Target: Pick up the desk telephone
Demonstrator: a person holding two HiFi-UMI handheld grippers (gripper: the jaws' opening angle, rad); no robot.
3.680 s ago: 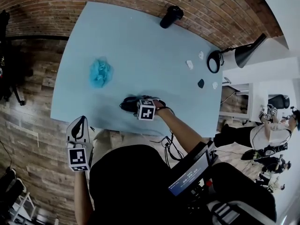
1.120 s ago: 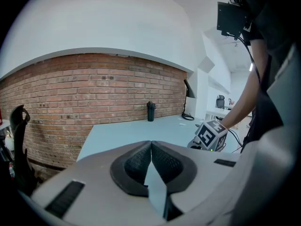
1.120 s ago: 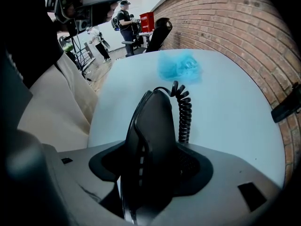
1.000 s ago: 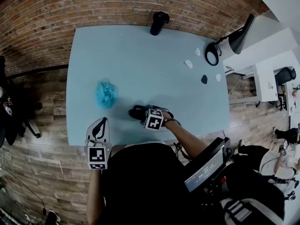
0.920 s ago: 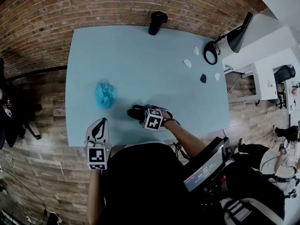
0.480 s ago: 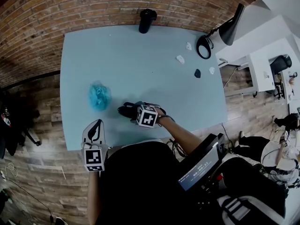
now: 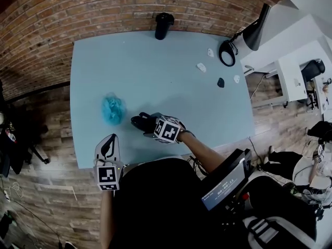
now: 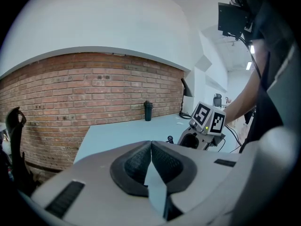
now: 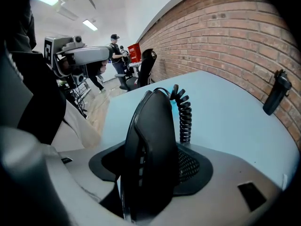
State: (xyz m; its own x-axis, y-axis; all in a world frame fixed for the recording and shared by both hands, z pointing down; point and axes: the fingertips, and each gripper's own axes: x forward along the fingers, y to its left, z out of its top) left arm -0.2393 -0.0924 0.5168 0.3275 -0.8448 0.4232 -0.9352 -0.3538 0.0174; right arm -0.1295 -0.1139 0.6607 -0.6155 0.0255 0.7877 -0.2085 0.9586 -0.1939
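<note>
The black desk telephone [image 7: 141,122] is near the front of the light blue table [image 7: 155,71]. My right gripper [image 7: 155,127] is shut on it. In the right gripper view its black handset [image 9: 150,140] stands upright between the jaws, and its coiled cord [image 9: 184,119] rises just behind. My left gripper [image 7: 107,145] hangs at the table's front edge, left of the phone. It is shut with nothing in it, and its pads [image 8: 162,161] meet in the left gripper view. That view also shows the right gripper's marker cube [image 8: 207,118] over the table.
A crumpled blue cloth [image 7: 113,109] lies left of the phone. A black bottle [image 7: 164,25] stands at the far edge by the brick wall. A desk lamp [image 7: 244,38] and small bits [image 7: 201,66] sit at the right. A person [image 9: 114,55] stands in the background.
The right gripper's marker cube looks larger and more tilted than half a second ago, with the phone still in the jaws. The left gripper stays by the front edge.
</note>
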